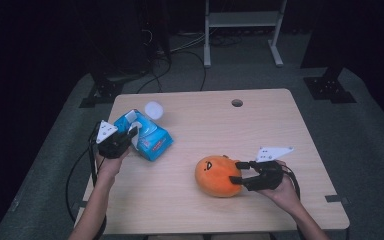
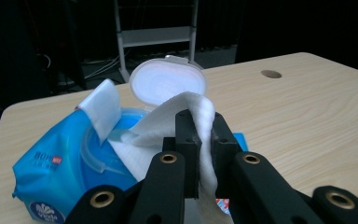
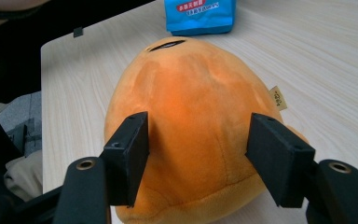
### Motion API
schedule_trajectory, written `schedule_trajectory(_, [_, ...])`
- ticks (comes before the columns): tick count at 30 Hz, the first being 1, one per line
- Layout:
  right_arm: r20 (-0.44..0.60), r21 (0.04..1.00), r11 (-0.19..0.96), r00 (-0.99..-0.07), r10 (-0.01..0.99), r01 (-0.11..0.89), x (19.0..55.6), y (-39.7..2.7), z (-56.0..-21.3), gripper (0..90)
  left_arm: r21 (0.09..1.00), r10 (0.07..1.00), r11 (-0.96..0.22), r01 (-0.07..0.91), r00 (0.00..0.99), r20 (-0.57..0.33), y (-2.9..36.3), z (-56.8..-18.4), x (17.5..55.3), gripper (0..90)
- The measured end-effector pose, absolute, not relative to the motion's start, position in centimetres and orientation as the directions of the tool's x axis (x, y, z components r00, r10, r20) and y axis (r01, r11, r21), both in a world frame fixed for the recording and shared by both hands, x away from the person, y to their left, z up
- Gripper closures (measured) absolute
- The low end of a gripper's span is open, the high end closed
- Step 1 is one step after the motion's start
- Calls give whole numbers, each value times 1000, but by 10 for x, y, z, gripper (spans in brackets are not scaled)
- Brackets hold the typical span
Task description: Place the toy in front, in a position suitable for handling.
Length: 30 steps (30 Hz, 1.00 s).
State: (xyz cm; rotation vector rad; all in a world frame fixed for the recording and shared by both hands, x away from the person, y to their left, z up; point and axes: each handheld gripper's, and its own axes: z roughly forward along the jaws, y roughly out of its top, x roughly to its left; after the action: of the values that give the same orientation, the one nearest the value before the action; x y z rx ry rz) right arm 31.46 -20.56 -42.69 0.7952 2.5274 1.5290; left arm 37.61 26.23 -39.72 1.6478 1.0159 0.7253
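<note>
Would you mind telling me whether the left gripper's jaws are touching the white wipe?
Touching. In the left gripper view, the left gripper has its jaws shut on the white wipe, which is pinched between them and drapes over them from the blue pack.

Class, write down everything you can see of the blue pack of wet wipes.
The blue pack of wet wipes is a soft plastic pouch with red and white print, lying near the table's left edge. Its round white flip lid stands open and a peeled label curls up. A white wipe trails from the opening, pinched in the shut left tongs.
</note>
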Motion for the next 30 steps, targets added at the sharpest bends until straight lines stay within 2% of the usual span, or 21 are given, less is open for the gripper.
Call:
schedule_trajectory(9, [192, 845, 370, -864, 466, 387, 315, -203, -428, 380, 961, 864, -111, 252, 502, -32, 260, -382, 370, 854])
schedule_trajectory(15, [193, 845, 369, -864, 465, 387, 316, -203, -428, 379, 979, 808, -108, 176, 589, -17, 248, -355, 357, 854])
schedule_trajectory(18, [191, 844, 371, -864, 466, 387, 315, -203, -428, 376, 980, 746, -139, 145, 666, 8, 228, -341, 347, 852])
schedule_trajectory(22, [188, 846, 369, -864, 468, 385, 315, -204, -427, 368, 979, 696, -160, 128, 718, 20, 211, -337, 339, 847])
schedule_trajectory(27, [190, 870, 328, -865, 465, 368, 315, -210, -414, 364, 974, 603, -196, 110, 797, 31, 182, -338, 330, 839])
schedule_trajectory(28, [187, 878, 317, -867, 461, 358, 316, -211, -410, 363, 970, 562, -218, 111, 827, 32, 169, -340, 325, 838])
schedule_trajectory(29, [178, 887, 309, -871, 458, 344, 315, -211, -405, 361, 970, 562, -218, 111, 827, 32, 169, -340, 325, 838])
schedule_trajectory(30, [166, 896, 300, -874, 457, 327, 315, -211, -400, 361, 967, 519, -235, 97, 854, 41, 155, -340, 321, 838])
